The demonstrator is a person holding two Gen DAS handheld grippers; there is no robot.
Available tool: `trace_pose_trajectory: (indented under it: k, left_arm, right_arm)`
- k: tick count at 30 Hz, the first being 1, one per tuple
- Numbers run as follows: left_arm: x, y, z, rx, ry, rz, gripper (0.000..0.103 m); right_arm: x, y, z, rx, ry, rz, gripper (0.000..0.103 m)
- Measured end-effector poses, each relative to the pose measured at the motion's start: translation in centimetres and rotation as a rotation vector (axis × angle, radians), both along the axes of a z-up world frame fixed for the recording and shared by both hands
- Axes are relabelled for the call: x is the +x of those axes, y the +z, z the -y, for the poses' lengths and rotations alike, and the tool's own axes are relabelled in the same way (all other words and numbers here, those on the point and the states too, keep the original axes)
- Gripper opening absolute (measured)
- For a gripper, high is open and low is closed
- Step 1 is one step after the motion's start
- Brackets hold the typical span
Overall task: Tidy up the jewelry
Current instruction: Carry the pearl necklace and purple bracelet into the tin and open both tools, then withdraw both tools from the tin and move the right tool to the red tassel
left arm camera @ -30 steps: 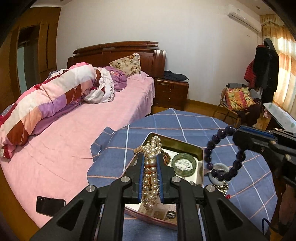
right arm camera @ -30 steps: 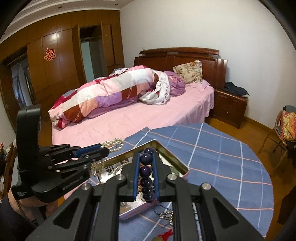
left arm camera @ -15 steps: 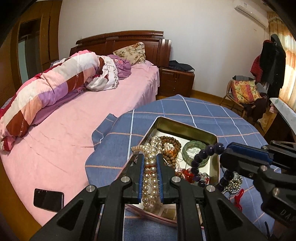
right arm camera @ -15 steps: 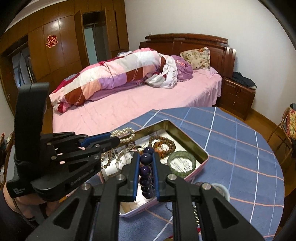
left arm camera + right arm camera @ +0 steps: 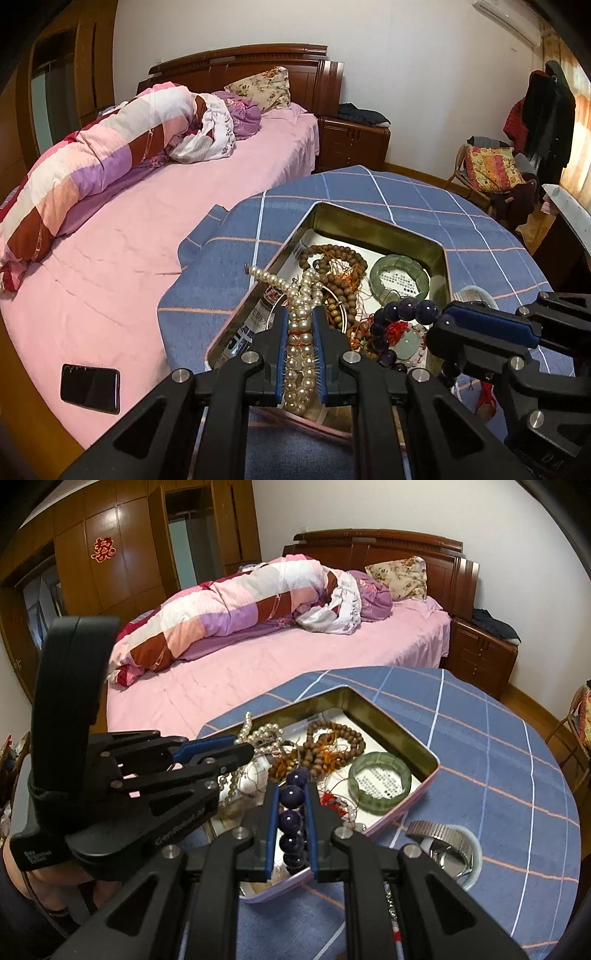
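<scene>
A metal tin [image 5: 373, 225] [image 5: 391, 716] sits on the blue checked tablecloth. It holds a brown bead strand [image 5: 340, 258] [image 5: 332, 738], a green jade bangle [image 5: 400, 275] [image 5: 380, 781] and red-corded pieces. My left gripper [image 5: 301, 314] [image 5: 243, 747] is shut on a pearl necklace [image 5: 301, 332] [image 5: 264, 733], low over the tin's left edge. My right gripper [image 5: 291, 786] [image 5: 439, 321] is shut on a dark purple bead bracelet [image 5: 290, 819] [image 5: 402, 310], low over the tin's near part.
A small pale bowl [image 5: 469, 845] with a metal watch band [image 5: 436, 832] stands right of the tin. A pink bed [image 5: 147, 229] lies left of the table, with a black phone [image 5: 90, 387] on it. A chair with clothes [image 5: 491, 173] stands at far right.
Both grippers have come down and forward toward the tin, each still holding its strand. The pearls and purple beads now hang into the tin.
</scene>
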State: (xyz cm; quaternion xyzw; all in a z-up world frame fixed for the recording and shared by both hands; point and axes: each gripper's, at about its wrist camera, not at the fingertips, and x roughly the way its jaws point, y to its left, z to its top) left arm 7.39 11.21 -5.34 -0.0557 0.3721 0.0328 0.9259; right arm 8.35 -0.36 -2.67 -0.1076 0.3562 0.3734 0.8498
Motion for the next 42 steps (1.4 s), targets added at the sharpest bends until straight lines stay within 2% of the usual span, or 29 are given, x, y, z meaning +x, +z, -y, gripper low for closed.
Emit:
trace_pose_trajectory:
  k: [9,10,11,12,13,14,18,23,27,42]
  left_arm:
    - [0.0,-0.1,-0.6,-0.053,-0.001,-0.014,0.014]
    - [0.0,-0.1,-0.6,-0.049,0.002,-0.016,0.021]
    - [-0.1,0.0,-0.6,-0.046,0.011,-0.013,0.036]
    - [-0.2,0.1,-0.5,-0.044,0.017,-0.004,0.046]
    - [-0.4,0.3,-0.5,-0.04,0.025,0.009,0.062]
    - [-0.5,0.4,-0.5,-0.036,0.033,0.018,0.067]
    - [-0.6,0.5,-0.4,-0.017,0.042,0.026,0.067]
    - [-0.6,0.1,-0.2,0.0,0.051,0.022,0.067]
    - [-0.6,0.1,-0.1,0.007,0.053,0.021,0.067]
    - [-0.8,0.1,0.2,0.007,0.059,0.009,0.067]
  right_arm:
    - [0.0,-0.7,-0.2,0.01,0.012,-0.032,0.019]
    - [0.0,-0.7,0.0,0.019,0.005,-0.033,0.021]
    - [0.1,-0.6,0.3,0.03,0.001,-0.04,0.03]
    - [0.2,-0.6,0.5,0.038,-0.005,-0.041,0.036]
    - [0.2,-0.4,0.7,0.04,-0.014,-0.035,0.037]
    - [0.2,-0.3,0.9,0.039,-0.022,-0.029,0.039]
    - [0.5,0.0,1.9,0.05,-0.057,-0.024,0.05]
    - [0.5,-0.3,2.3,0.048,-0.076,-0.028,0.052]
    - [0.4,-0.5,2.5,0.047,-0.079,-0.026,0.061]
    - [0.0,-0.9,2.9,0.039,-0.086,-0.032,0.065]
